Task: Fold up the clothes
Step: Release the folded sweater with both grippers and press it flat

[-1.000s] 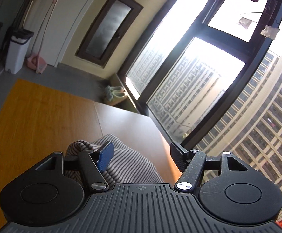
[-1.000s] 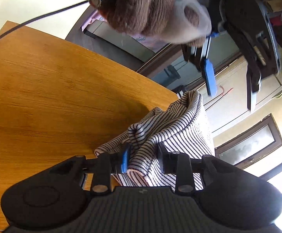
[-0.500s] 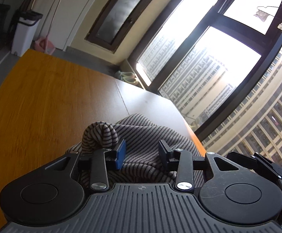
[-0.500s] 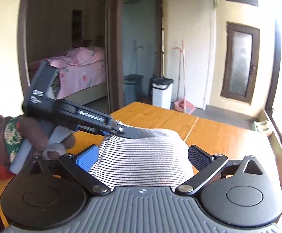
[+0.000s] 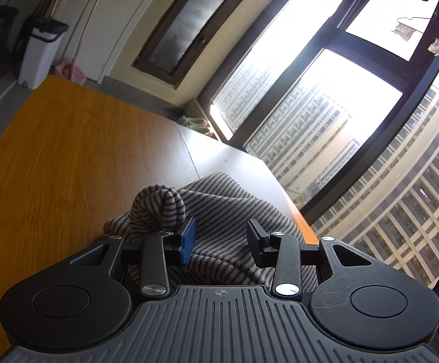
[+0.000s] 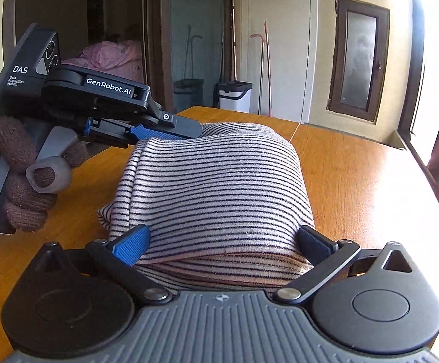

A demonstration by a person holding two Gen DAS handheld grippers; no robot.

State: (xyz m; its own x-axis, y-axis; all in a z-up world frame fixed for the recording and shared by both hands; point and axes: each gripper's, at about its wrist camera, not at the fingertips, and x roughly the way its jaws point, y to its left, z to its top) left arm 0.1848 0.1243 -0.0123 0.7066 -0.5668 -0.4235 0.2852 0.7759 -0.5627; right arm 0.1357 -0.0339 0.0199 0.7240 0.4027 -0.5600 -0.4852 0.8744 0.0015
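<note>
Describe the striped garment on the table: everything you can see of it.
The striped garment is a soft knit, pale with thin dark stripes, folded into a rounded bundle lying on the wooden table. Its near folded edge shows stacked layers. A loose bunched corner sticks up beside the left gripper, whose jaws are opening over the fabric without clamping it. The right gripper is opening too, its jaws straddling the bundle's near end, pads at the cloth's sides. Garment type cannot be told.

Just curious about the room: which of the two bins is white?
The right-hand bin, black-lidded, beside the leaning broom handles; the left bin is dark all over.
</note>
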